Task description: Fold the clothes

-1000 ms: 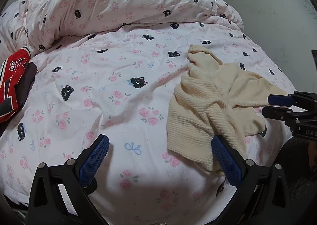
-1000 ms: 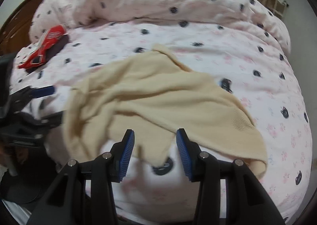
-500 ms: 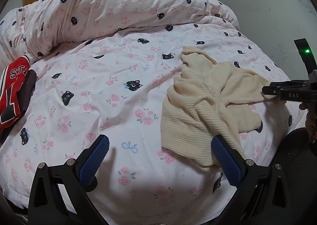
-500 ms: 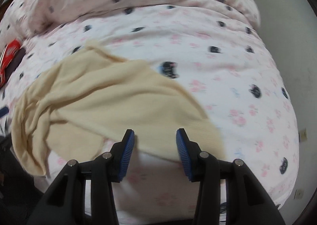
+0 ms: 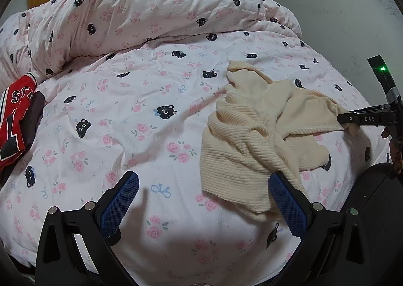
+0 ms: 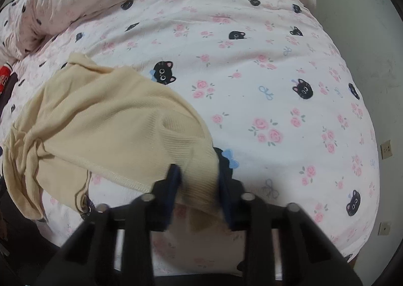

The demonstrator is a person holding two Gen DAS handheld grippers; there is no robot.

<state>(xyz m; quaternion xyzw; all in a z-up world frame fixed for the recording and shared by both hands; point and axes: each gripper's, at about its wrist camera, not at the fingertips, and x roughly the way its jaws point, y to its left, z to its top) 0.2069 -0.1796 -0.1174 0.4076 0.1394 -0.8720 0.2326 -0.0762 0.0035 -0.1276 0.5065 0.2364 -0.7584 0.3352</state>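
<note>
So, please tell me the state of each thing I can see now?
Cream ribbed knit sweater: crumpled, unfolded, one edge gripped.
Right tongs: shut on sweater edge.
Left tongs: open, empty.
Red lettered jersey: lying bunched at bed's side.
Pink cat-print duvet: heaped behind.

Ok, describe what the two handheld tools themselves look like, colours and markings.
Both match: black angular frames with silver bolt heads and two fingers faced with blue textured pads. The left tool shows its pads clearly. The right tool, seen side-on from the left wrist view, carries white "DAS" lettering and a black stalk with a green light.
</note>
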